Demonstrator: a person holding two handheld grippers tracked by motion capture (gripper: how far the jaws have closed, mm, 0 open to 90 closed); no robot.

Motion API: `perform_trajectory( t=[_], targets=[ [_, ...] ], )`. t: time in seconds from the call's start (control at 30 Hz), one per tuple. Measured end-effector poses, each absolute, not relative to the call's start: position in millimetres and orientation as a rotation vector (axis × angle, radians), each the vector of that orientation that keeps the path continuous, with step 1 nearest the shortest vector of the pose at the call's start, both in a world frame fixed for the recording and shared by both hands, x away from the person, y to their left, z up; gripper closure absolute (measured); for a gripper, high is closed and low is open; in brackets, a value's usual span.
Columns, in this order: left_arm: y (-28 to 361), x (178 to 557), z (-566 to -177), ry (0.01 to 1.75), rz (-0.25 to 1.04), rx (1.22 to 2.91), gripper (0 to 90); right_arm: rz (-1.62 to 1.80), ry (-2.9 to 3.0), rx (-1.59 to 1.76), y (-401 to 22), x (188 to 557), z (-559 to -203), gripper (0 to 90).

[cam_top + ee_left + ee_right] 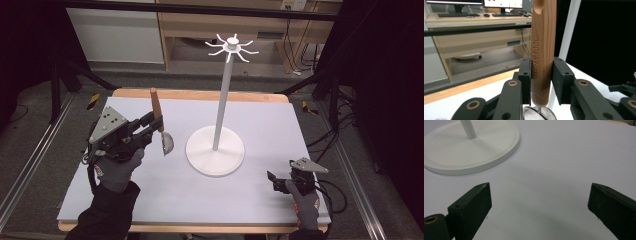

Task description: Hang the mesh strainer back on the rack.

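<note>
My left gripper [152, 124] is shut on a wooden-handled kitchen tool [156, 107], held upright above the left part of the table, its round metal head [166, 142] hanging below the jaws. In the left gripper view the handle [542, 50], stamped "KITCHEN TOOL", is clamped between the pads [525, 82] of the left gripper [542, 82], with a mesh head [539, 113] beneath. A white stand [222, 100] with a round base [215, 150] and a ring of hooks [231, 47] rises at the table's middle. My right gripper [274, 181] rests low at the front right, open and holding nothing [539, 202].
The table is covered by a pale grey mat [270, 120] with a wooden rim [200, 94] at the back. The stand's base [471, 147] lies ahead and to the left of the right jaws. Beyond the table are a desk [474, 18] with keyboards and light wooden cabinets [210, 25].
</note>
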State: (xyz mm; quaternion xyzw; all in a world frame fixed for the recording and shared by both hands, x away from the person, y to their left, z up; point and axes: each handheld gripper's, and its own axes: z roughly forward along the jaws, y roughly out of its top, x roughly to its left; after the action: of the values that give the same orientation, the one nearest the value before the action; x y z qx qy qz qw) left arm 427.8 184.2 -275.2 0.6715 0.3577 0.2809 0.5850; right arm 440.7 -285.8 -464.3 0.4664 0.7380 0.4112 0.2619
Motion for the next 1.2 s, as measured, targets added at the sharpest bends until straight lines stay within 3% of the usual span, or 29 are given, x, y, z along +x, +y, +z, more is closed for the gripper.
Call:
perform_trajectory(
  t=[1.2],
  targets=[
    [128,454,-215,0.721,0.685,1.559,69.9,1.128,2.0,1.259,-286,441,-464,5.6]
  ],
)
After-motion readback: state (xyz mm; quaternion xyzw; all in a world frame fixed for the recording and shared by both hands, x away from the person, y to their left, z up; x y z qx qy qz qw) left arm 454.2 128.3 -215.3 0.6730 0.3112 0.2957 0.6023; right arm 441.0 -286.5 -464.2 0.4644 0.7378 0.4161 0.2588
